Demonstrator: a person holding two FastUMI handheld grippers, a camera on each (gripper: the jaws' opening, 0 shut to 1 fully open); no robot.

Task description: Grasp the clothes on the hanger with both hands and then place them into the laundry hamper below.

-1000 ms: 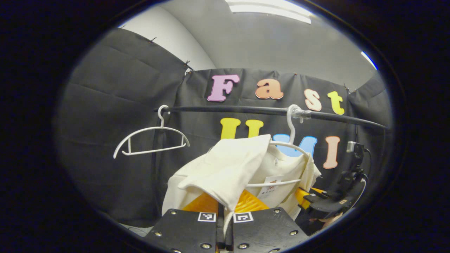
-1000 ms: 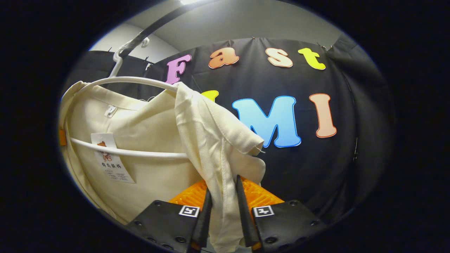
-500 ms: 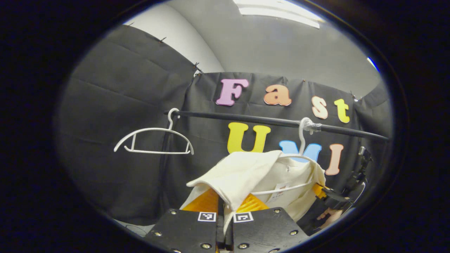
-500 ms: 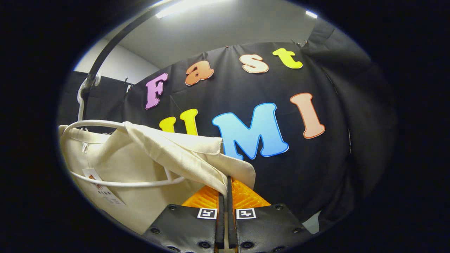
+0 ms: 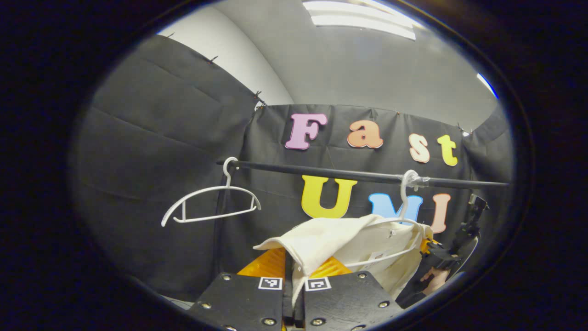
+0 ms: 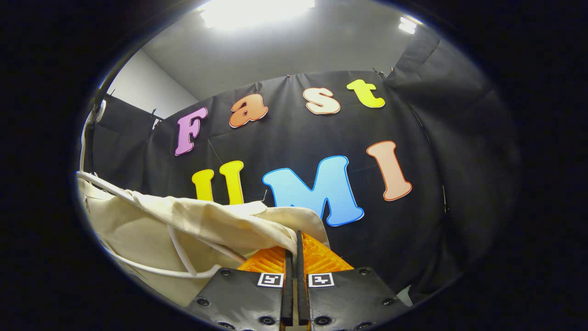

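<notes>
Black cloth backs the rail (image 5: 349, 174); at lower centre both tongs (image 5: 293, 271) (image 6: 292, 257) clamp the cream shirt (image 5: 321, 239) (image 6: 202, 220) on its hanger (image 5: 404, 216).

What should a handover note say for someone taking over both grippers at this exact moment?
Left gripper: shut on the cream shirt, at one shoulder.
Right gripper: shut on the shirt's other shoulder fold.
The shirt is partly pulled off its white hanger, which hangs on the black rail; a second bare hanger hangs further along.
Done: both grasps.
Left: free the shirt from the hanger, lower it into the hamper.
</notes>
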